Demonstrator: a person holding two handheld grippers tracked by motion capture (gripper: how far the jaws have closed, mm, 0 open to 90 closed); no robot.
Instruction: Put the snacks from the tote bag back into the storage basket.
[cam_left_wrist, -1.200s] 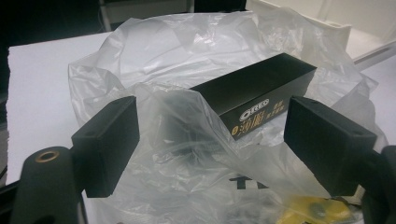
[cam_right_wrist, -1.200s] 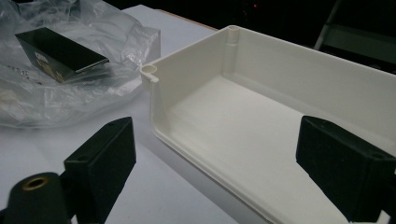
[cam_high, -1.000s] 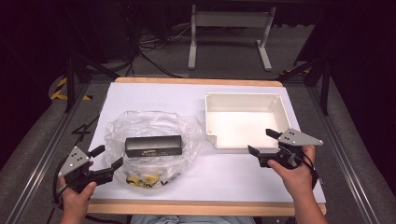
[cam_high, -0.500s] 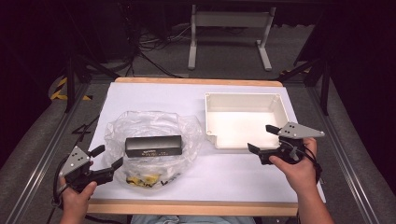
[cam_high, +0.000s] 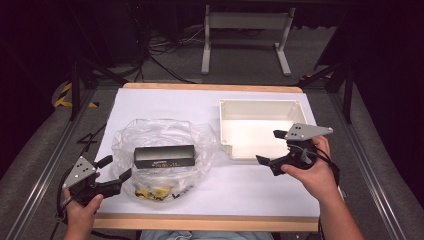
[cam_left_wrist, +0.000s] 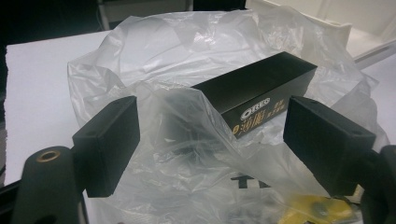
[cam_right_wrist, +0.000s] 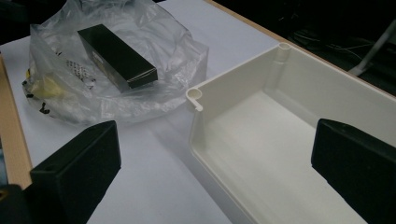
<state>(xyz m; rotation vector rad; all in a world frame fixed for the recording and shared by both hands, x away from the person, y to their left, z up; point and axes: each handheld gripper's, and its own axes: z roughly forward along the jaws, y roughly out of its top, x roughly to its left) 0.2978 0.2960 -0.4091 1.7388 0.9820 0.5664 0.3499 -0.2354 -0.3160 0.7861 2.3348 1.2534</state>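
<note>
A long black box with a gold logo lies in a crumpled clear plastic bag on the white table, left of centre. My left gripper is open at the bag's near-left edge. In the left gripper view its jaws stand wide on either side of the bag, and the box lies just beyond them with its near end under a fold of plastic. My right gripper hangs open over the front edge of an empty white bin, holding nothing. The right gripper view has that bin between its jaws.
Small yellow pieces and printed wrappers lie in the bag's near part. The table's wooden front edge runs just before both hands. Bare white tabletop lies between the bag and the bin. Stands and cables are on the floor behind the table.
My right gripper has drifted slightly forward and up toward the bin's front edge. The left gripper, bag and box have hardly moved.
</note>
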